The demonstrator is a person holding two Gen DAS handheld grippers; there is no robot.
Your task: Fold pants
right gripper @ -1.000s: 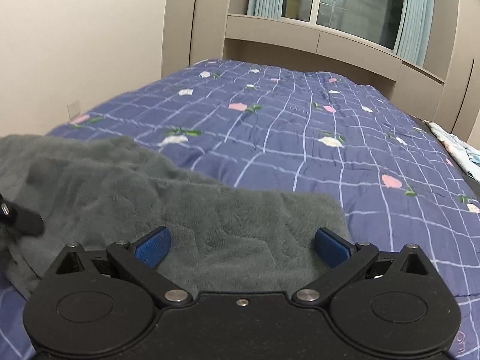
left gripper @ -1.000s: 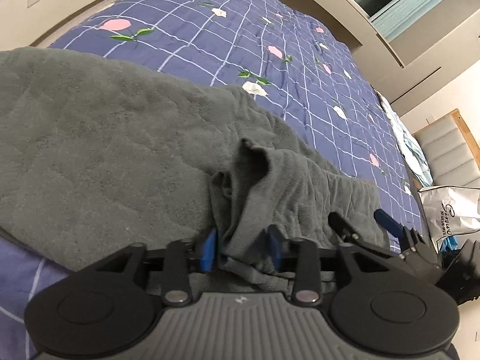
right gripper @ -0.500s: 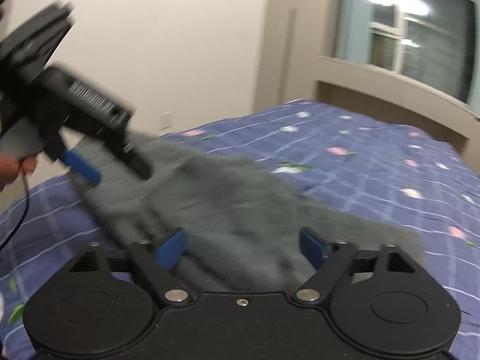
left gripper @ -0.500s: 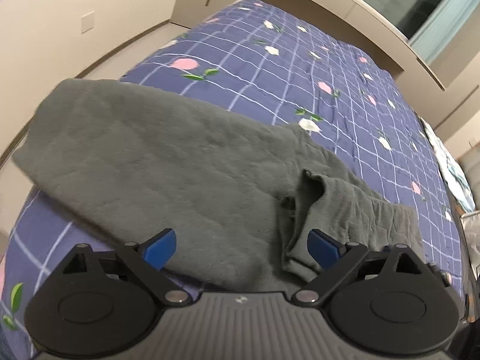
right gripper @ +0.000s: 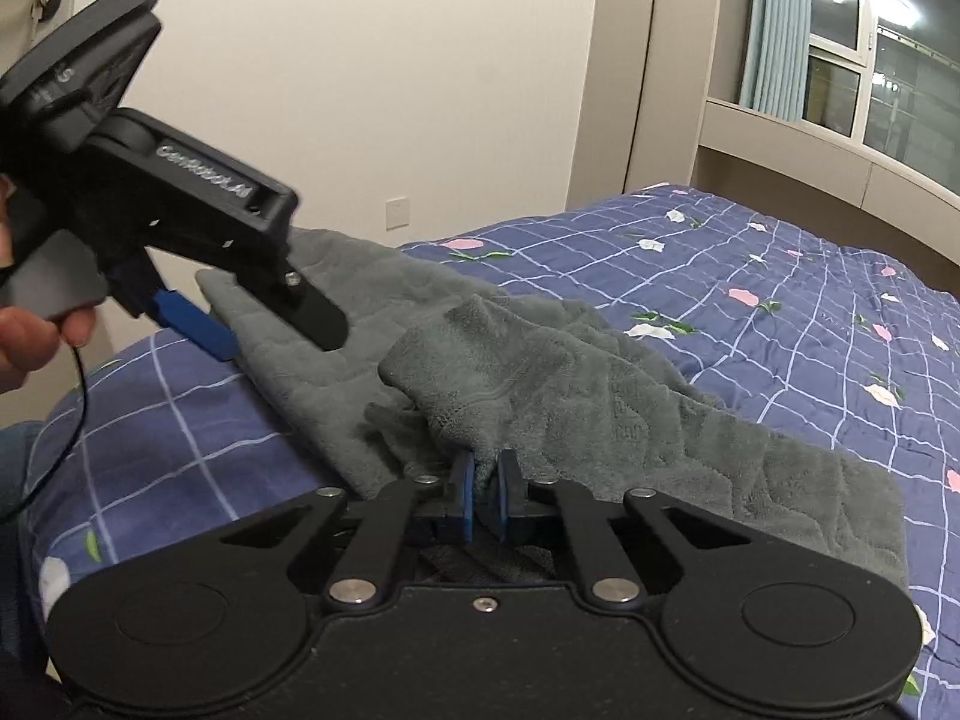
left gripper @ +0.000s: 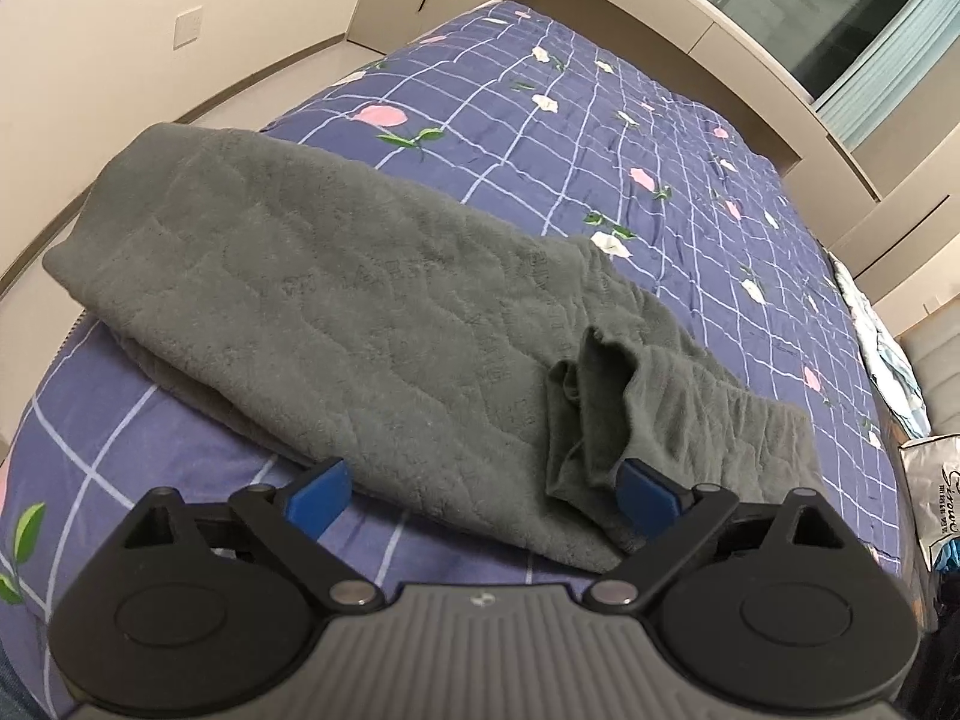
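Dark grey fleece pants [left gripper: 360,312] lie across the near end of a blue checked bed [left gripper: 540,120], with a bunched fold [left gripper: 594,396] standing up near their right end. My left gripper [left gripper: 480,489] hovers wide open over the pants' near edge, with only flat fabric beneath its blue pads. In the right wrist view, the pants [right gripper: 600,396] rise in a ridge toward my right gripper [right gripper: 486,492], whose pads are shut on a pinch of that fabric. The left gripper [right gripper: 258,324] shows there too, open above the cloth, with a hand [right gripper: 36,336] on its grip.
The flowered bedspread [right gripper: 780,312] stretches away toward a window ledge [right gripper: 810,144]. A white printed bag [left gripper: 936,504] sits off the bed's right side. A wall with a socket [left gripper: 187,29] runs along the left. A thin cable [right gripper: 78,396] hangs from the left gripper's handle.
The left gripper let go of the bunched fold, opened wide and drew back. The right gripper swung left across the pants and went from wide open to shut on their fabric.
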